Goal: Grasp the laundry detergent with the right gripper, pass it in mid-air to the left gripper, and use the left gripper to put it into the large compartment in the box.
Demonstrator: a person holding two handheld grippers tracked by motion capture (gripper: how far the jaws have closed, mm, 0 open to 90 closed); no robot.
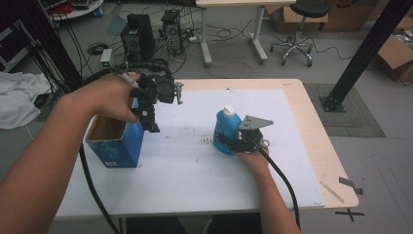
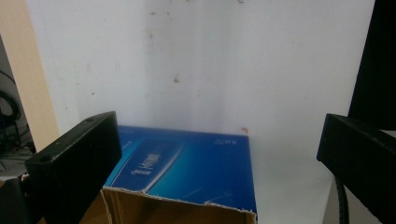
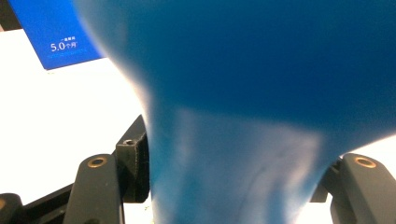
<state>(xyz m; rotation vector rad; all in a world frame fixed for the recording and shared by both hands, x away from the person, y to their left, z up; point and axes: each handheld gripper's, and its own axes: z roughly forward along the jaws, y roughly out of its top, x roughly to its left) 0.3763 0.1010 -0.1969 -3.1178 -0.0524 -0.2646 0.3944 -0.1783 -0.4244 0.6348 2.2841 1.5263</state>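
A blue carton point(image 1: 117, 146) with an open top stands at the left of the white sheet. Its brown inside shows in the high view. My left gripper point(image 1: 149, 121) hangs over the carton's right rim, jaws pointing down. In the left gripper view this gripper point(image 2: 217, 151) is wide open, with the carton point(image 2: 196, 163) and its torn cardboard edge below. A blue bottle point(image 1: 227, 130) with a white cap stands upright mid-table. My right gripper point(image 1: 230, 143) is shut on its lower body from the right. Up close, the bottle point(image 3: 243, 93) is pinched between the right gripper's point(image 3: 233, 182) jaws.
A white sheet point(image 1: 195, 165) covers most of the wooden table point(image 1: 331, 161). A corner of the blue carton point(image 3: 51, 32) shows far off in the right gripper view. Cables trail from both grippers toward the front edge. Computer towers point(image 1: 139, 34), a stool and a black post stand on the floor beyond.
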